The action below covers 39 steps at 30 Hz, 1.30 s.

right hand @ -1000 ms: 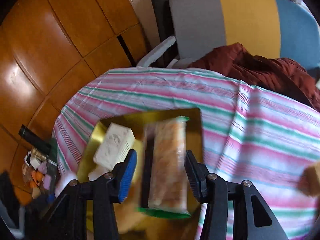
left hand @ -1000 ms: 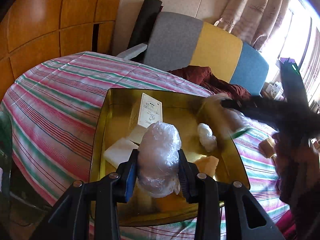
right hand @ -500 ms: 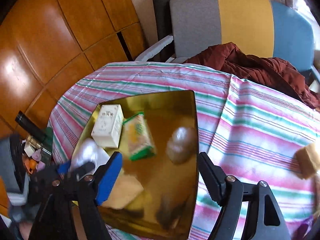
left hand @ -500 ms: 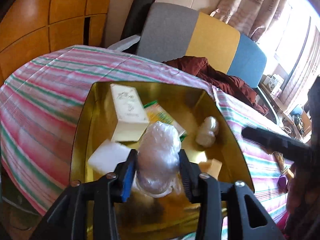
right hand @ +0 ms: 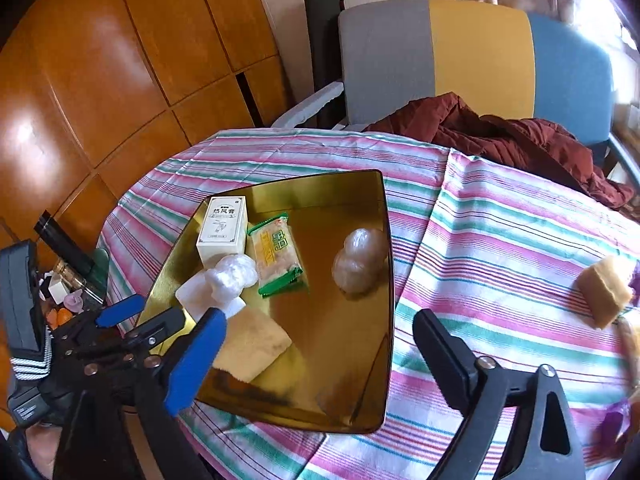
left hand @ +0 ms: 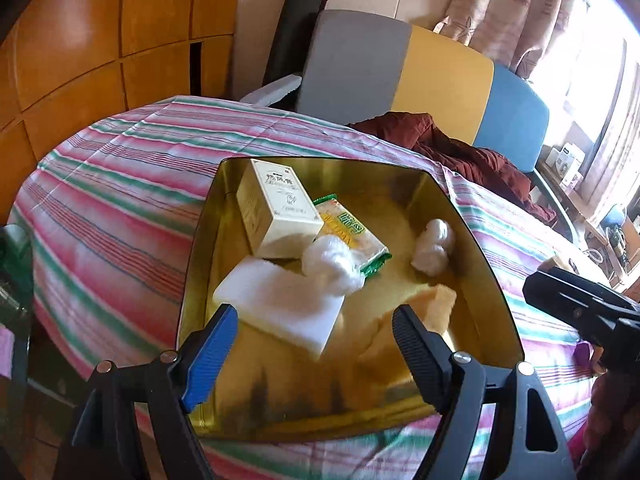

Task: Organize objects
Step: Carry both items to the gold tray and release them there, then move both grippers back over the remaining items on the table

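Clutter fills the left half of the gold tray [left hand: 472, 248]: a cream carton [left hand: 276, 208] stands toward the far left corner, a green-edged snack packet [left hand: 352, 236] lies against it, and a crinkled plastic-wrapped bundle [left hand: 332, 264] rests on the packet's near end and on the far edge of a white foam block [left hand: 280, 304]. A tan sponge [left hand: 432, 308] lies near the front, and a second wrapped bundle [left hand: 434, 244] sits alone by the right wall.

The left hand-held gripper [left hand: 314, 344] hangs over the tray's near edge, jaws opening with nothing clasped between them. The right hand-held gripper [right hand: 320, 344] is opening too, empty, above the tray's front right corner.

Out on the striped cloth of the bench [right hand: 500, 248], well apart from the tray, another tan sponge [right hand: 604, 292] lies near the right edge. Behind the bench stands a grey, yellow and blue chair [right hand: 476, 52] with a maroon garment [right hand: 520, 140] heaped on it (spilling toward the cloth), and orange wood panelling [right hand: 120, 60] lines the wall.
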{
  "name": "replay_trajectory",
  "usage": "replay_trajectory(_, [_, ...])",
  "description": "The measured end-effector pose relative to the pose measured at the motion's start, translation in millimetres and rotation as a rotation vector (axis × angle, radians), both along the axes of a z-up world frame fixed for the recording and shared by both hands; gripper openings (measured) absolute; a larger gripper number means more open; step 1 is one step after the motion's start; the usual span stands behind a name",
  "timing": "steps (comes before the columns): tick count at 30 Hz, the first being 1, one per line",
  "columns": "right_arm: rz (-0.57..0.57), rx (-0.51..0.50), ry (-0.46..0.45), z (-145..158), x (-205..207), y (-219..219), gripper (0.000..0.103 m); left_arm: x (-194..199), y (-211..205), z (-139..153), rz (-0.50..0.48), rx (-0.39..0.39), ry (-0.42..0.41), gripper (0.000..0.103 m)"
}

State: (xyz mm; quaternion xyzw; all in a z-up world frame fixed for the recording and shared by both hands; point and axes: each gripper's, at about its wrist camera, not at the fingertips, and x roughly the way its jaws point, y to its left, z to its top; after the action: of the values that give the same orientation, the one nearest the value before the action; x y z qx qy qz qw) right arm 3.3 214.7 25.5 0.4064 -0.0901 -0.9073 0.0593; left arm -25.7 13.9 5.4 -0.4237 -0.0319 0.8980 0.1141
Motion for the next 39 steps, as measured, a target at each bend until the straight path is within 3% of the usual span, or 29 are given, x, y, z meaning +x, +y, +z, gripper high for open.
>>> replay_trajectory(3, [0.002,0.042,0.018,0.8,11.2,-5.8,0.103,8.8,-1.7,3.6,0.013,-0.01,0.013,0.081])
replay_trajectory(17, [-0.043,0.112,0.044,1.6,48.5,4.8,0.103,32.2,6.4,21.5,-0.034,-0.017,0.058,0.08])
replay_trajectory(32, [-0.201,0.097,0.004,-10.1,75.7,66.9,0.103,53.8,54.3,41.5,-0.147,-0.176,0.184,0.078])
replay_trajectory(39, [-0.262,0.09,-0.001,-10.8,87.3,95.8,0.103,62.6,78.6,43.3,-0.223,-0.217,0.203,0.078])
